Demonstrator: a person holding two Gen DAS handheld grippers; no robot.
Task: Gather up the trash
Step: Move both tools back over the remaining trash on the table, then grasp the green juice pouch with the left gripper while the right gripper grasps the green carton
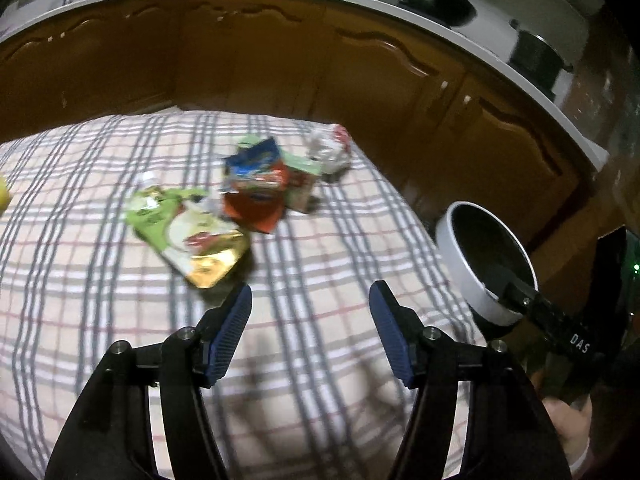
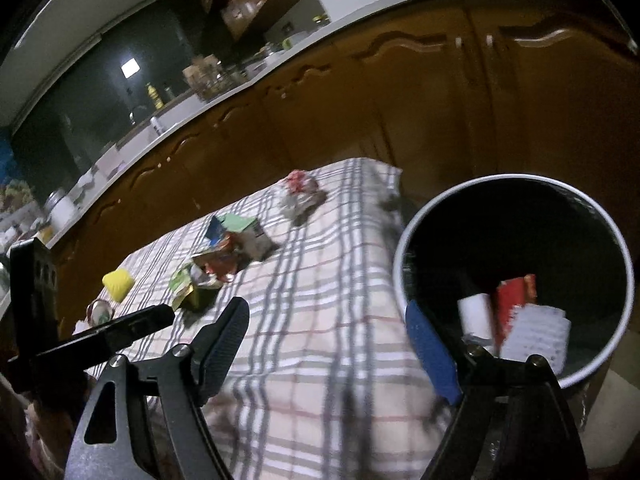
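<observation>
Trash lies on a plaid tablecloth [image 1: 312,264]: a green and gold pouch [image 1: 188,236], a red and blue wrapper [image 1: 256,184], a small carton [image 1: 304,184] and crumpled foil [image 1: 330,148]. My left gripper [image 1: 310,308] is open and empty, just short of the pouch. A white bin [image 2: 516,276] stands beside the table's right edge and holds a red packet [image 2: 514,300] and white paper [image 2: 536,336]. My right gripper [image 2: 328,336] is open and empty, its right finger over the bin's rim. The pile also shows in the right wrist view [image 2: 224,256].
A yellow object [image 2: 117,285] and a small round item [image 2: 100,312] sit at the table's left. Brown cabinets [image 1: 280,60] under a white counter [image 1: 360,0] run behind the table. The bin also shows in the left wrist view [image 1: 472,264].
</observation>
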